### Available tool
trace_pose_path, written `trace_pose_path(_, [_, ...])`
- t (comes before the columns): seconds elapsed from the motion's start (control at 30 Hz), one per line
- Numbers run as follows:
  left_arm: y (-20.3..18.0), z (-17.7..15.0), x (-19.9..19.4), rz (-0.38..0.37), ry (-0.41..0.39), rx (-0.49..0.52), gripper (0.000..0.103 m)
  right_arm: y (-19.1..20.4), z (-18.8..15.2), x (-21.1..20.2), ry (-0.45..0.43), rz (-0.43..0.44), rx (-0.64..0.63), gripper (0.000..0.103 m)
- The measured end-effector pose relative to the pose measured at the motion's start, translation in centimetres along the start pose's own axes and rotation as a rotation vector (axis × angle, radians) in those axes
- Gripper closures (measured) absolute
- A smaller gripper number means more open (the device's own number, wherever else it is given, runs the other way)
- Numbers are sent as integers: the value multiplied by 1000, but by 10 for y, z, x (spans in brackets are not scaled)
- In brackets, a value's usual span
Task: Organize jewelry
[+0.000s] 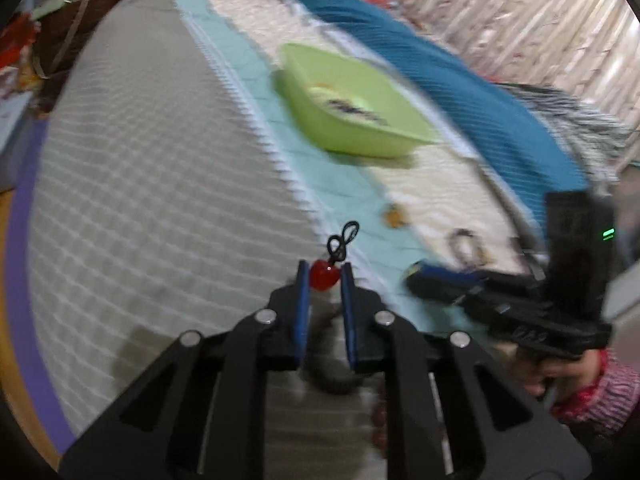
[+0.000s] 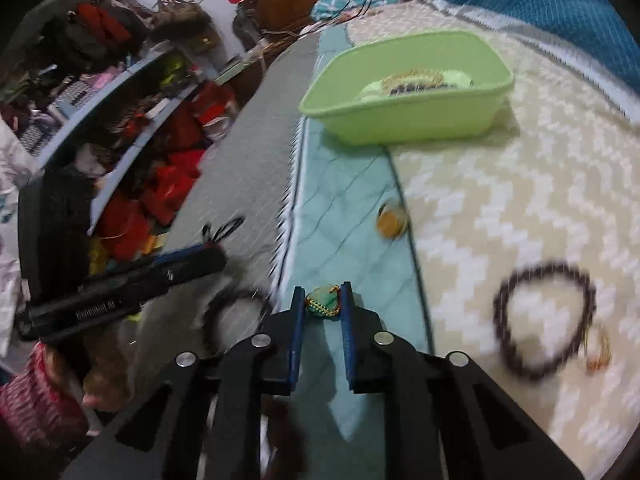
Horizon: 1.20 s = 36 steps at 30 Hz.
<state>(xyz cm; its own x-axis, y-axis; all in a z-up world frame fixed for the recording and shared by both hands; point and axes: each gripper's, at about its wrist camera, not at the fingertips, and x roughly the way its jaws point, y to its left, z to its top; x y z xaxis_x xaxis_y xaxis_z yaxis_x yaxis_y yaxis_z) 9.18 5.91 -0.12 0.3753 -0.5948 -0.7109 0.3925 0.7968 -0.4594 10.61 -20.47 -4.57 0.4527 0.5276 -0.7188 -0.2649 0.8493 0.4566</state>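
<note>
Green-and-gold trinket point(image 2: 323, 305) between right gripper point(image 2: 322, 300) fingers point(image 2: 346, 300)

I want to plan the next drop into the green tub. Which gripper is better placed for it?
Probably the right gripper: holding a green-and-gold jewelry piece, it faces the light green plastic tub straight ahead. The left gripper, holding a red heart charm, sees it off to the side.

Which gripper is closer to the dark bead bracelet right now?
Right. The right gripper sits just left of the dark bead bracelet; the left gripper is farther left, beyond the right one.
</note>
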Motion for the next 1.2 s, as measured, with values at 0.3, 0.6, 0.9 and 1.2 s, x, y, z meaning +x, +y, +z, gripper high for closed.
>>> trace_pose_path(0.3, [-51,104,25,-70,-62,56,89,-17,95,-58,-253,-55,4,103])
trace_pose_path(0.6, [-34,142,97,236,1,-17,54,-57,123,2,-184,-181,52,95])
trace_pose_path(0.9, [-47,55,39,220,-78,12,54,-67,6,-90,-361,-259,142,95])
trace_pose_path(1.2, [-66,-15,56,231,32,81,54,-72,-92,-109,-254,-359,205,95])
